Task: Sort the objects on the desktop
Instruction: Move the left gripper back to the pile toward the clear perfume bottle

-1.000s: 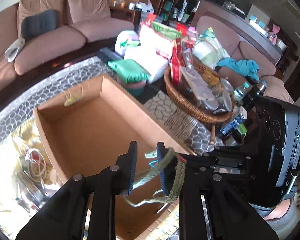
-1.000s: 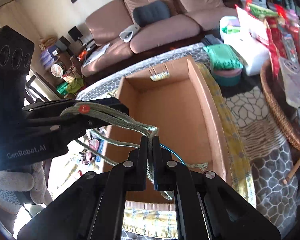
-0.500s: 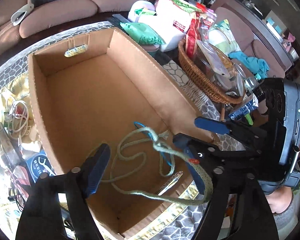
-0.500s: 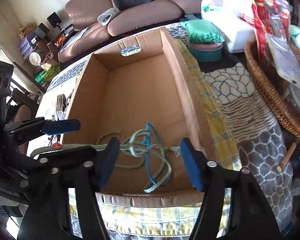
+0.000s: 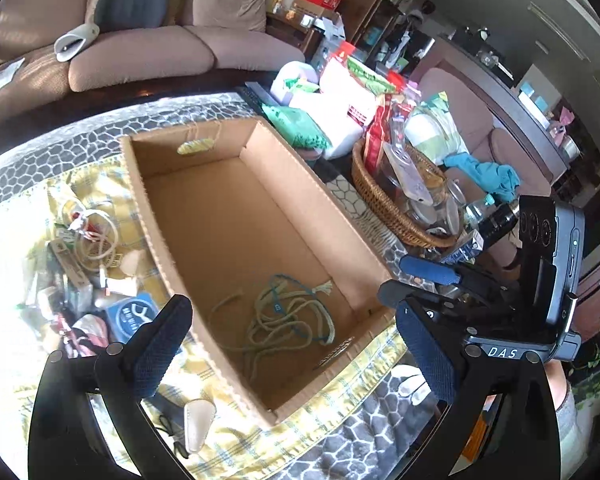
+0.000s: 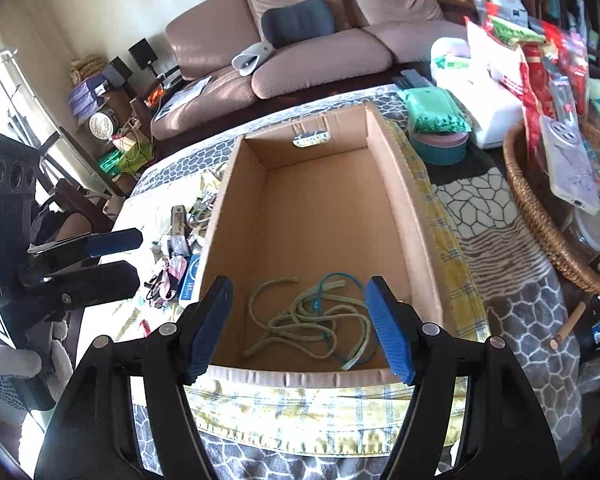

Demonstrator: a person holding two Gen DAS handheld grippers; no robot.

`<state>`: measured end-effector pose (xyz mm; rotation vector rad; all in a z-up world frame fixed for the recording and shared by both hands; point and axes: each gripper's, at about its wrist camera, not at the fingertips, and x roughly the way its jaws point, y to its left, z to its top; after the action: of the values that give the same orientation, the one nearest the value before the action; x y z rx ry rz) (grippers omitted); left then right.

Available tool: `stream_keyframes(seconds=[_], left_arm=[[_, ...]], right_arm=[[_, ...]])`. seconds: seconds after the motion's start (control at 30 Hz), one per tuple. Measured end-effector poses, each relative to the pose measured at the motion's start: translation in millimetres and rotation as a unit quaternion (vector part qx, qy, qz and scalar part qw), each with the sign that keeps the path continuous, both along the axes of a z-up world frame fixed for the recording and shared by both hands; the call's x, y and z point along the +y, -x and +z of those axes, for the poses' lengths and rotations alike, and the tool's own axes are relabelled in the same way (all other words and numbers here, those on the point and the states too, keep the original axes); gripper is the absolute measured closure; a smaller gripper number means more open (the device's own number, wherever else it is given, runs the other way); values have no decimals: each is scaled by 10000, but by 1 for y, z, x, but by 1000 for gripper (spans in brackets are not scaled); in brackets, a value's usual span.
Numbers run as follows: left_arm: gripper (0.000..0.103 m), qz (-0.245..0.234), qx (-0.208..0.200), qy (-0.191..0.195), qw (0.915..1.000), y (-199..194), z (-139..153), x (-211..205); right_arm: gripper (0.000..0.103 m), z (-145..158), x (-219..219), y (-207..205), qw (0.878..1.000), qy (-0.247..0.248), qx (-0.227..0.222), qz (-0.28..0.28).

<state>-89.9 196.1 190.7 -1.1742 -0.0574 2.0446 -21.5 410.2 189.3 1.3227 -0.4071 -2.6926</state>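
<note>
**Cord in the box, both grippers empty**

The green cord [image 6: 312, 322], tangled with a thin blue string, lies in a loose heap on the floor of the cardboard box [image 6: 404, 216], at the end nearest the cameras. Nothing else is in the box. No pad touches the cord.

The left gripper [image 5: 296, 344] has its jaws opening and already very wide, with nothing between them; in its own view the near corner of the box and the cord show through the gap. The right gripper [image 6: 300, 326] stands partly open above the near wall of the box, its blue pads apart and holding nothing, the cord seen below between them.

The box sits on a yellow checked cloth [image 6: 320, 408] laid over a stone-patterned cover [image 5: 80, 136]. Just beside the box, on its left, lies a clutter of small objects [image 5: 88, 248]: white cables, packets, a blue-labelled pack. On its right stands a wicker basket [image 5: 384, 200] filled with packets, jars and a white power strip. Beyond the box's far right corner is a green packet [image 6: 436, 110] on a round tin, with more packages behind, and a brown sofa [image 6: 300, 48] at the back.
</note>
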Motion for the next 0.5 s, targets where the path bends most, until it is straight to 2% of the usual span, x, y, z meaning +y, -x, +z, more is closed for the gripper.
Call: stream_keyframes(seconds=[0.17,0.33,0.5], left_arm=[[0,445,219,68,9987,-9,-1,-70],[0,807,204,433,9956,-18,-32,-137],[0,1114,93,450,9927,-32,-63,-193]], right_arm=[[35,11,-40,-5,9992,3,200,340],[35,11,-92,-11,9967,-30,315,748],[35,-5,-147,-17,9926,27,311,1173]])
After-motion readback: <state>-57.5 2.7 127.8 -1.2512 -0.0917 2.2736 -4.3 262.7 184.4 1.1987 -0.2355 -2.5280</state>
